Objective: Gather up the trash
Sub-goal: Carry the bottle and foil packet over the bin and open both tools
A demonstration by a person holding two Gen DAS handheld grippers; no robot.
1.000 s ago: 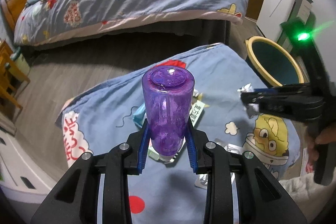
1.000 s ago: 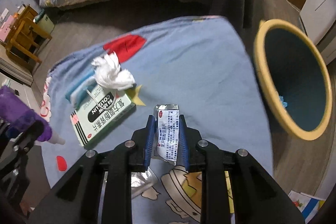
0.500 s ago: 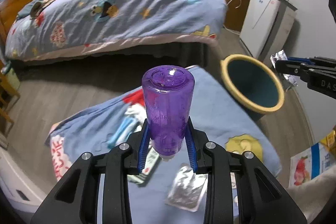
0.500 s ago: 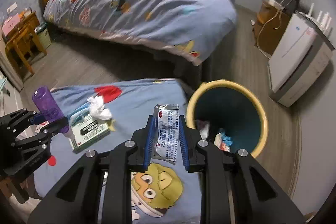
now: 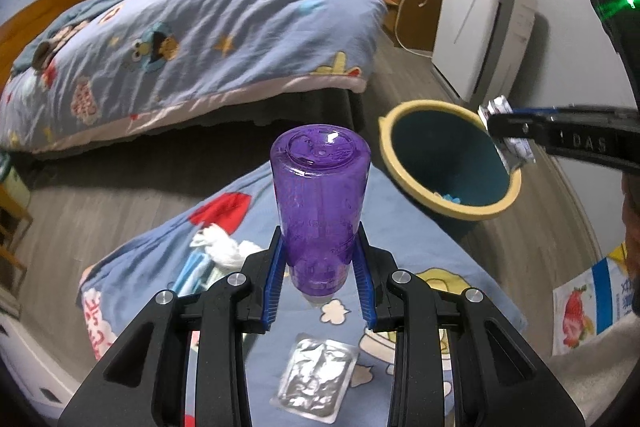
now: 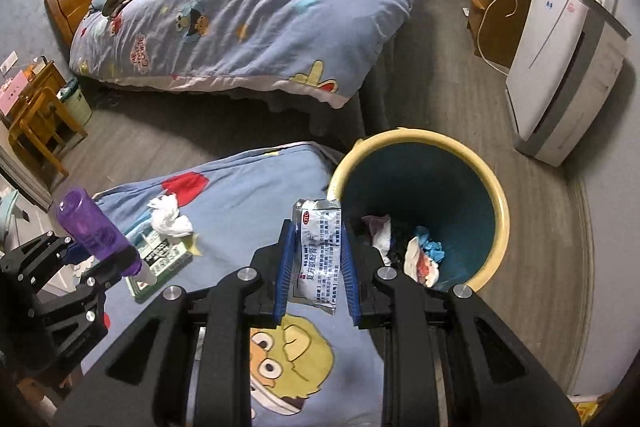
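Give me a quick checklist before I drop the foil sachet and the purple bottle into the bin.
1. Right tool clamped on foil sachet: ok.
2. Left tool clamped on purple bottle: ok.
3. Sachet fully over the bin opening: cannot tell.
4. Bottle over the bin: not ok, it hangs above the blue blanket.
5. Room left in the bin: ok.
6. Blanket cleared: not ok, tissue, box, blister pack remain.

Dim, cool indoor light filled both fisheye views, edges bowed and corners vignetted black. A green lamp flared at right; deep shadow lay under the bed.
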